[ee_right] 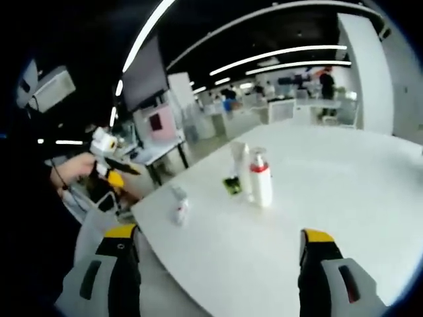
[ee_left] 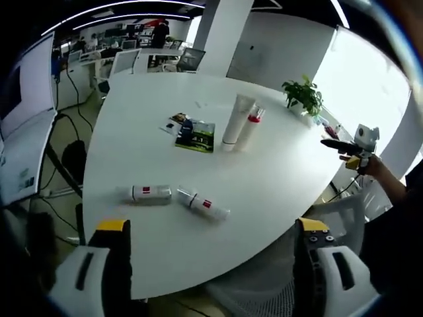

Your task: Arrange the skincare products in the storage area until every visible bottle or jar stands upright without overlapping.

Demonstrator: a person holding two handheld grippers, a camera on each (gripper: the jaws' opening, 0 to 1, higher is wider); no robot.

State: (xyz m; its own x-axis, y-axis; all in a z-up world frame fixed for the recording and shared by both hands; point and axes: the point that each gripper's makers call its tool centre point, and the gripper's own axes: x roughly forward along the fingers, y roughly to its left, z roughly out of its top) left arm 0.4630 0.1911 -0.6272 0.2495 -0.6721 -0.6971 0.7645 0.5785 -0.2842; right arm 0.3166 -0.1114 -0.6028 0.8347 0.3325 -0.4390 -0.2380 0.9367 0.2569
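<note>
Two white bottles with red labels, one [ee_left: 144, 193] and the other [ee_left: 203, 203], lie on their sides near the front of the white table [ee_left: 277, 178]. Further back stand a tall white tube [ee_left: 236, 120] and a bottle with a red band [ee_left: 251, 124]. A small dark bottle [ee_left: 186, 130] rests on a leaflet [ee_left: 198, 137]. My left gripper [ee_left: 211, 226] is open and hangs off the table's near edge, holding nothing. My right gripper [ee_right: 219, 234] is open over the table, short of the tube [ee_right: 239, 165] and the red-banded bottle [ee_right: 260, 177]. A small white bottle [ee_right: 179, 205] sits by the left edge.
A potted plant [ee_left: 303, 96] stands at the far right edge of the table. The right gripper [ee_left: 334, 143], held in a hand, shows beyond that edge. A mesh chair [ee_left: 264, 277] is below the table. Office desks and people fill the background.
</note>
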